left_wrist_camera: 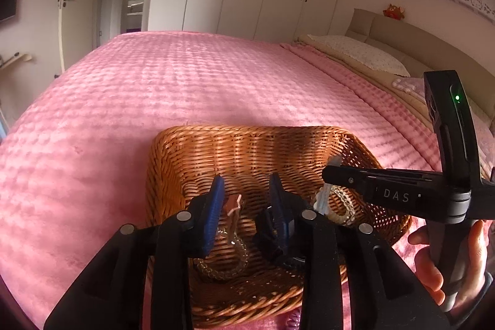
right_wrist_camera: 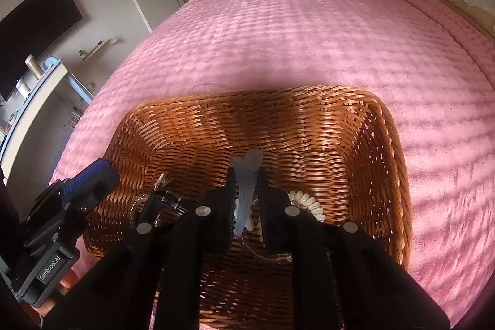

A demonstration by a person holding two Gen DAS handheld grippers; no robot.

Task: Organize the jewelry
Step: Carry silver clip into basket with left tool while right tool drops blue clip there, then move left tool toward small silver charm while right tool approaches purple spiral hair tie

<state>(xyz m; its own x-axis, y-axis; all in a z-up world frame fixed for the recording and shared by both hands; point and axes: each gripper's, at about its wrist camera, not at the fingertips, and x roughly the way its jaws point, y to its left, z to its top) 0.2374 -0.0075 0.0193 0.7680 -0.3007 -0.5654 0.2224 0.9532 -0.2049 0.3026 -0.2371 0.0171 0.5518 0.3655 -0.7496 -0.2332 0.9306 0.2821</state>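
a: wicker basket point(right_wrist_camera: 365, 126) on the pink bed point(right_wrist_camera: 309, 30), and the right hand-held gripper point(right_wrist_camera: 246, 200) is clamped on a pale blue clip point(right_wrist_camera: 247, 184) over its inside.

b: which way does the clip run?

a: lengthwise between the fingers, tip pointing to the far wall. the left hand-held gripper point(left_wrist_camera: 247, 200) hangs apart and empty, just beside, over a clear bead bracelet point(left_wrist_camera: 229, 265) on the floor of the basket.

b: so the right is the one to let go, likely.

Wicker basket point(right_wrist_camera: 309, 119) near rim behind the right gripper point(right_wrist_camera: 246, 175), floor items half-hidden
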